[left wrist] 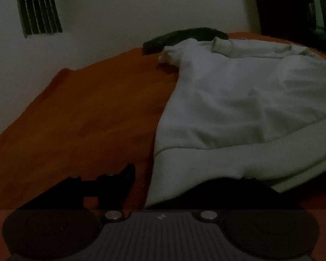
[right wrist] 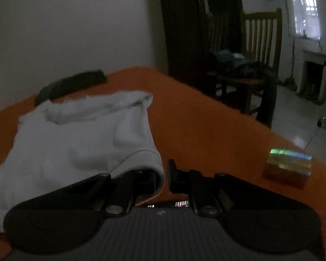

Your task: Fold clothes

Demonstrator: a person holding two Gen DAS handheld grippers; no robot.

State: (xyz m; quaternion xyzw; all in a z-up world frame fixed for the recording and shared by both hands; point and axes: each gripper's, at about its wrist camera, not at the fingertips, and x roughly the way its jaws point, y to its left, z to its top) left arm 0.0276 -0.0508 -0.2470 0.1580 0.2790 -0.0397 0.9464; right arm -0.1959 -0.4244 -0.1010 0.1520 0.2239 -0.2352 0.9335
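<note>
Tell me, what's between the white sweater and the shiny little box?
Just bare orange surface. The right wrist view shows nothing lying between the white sweater and the shiny box. The right hand-held gripper pinches the sweater's near hem.

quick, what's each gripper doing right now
left gripper: open, garment hem draped between its fingers, not pinched.
right gripper: shut on the garment's hem.

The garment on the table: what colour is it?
White, plain; the garment shows best in the left wrist view, on the orange table.
</note>
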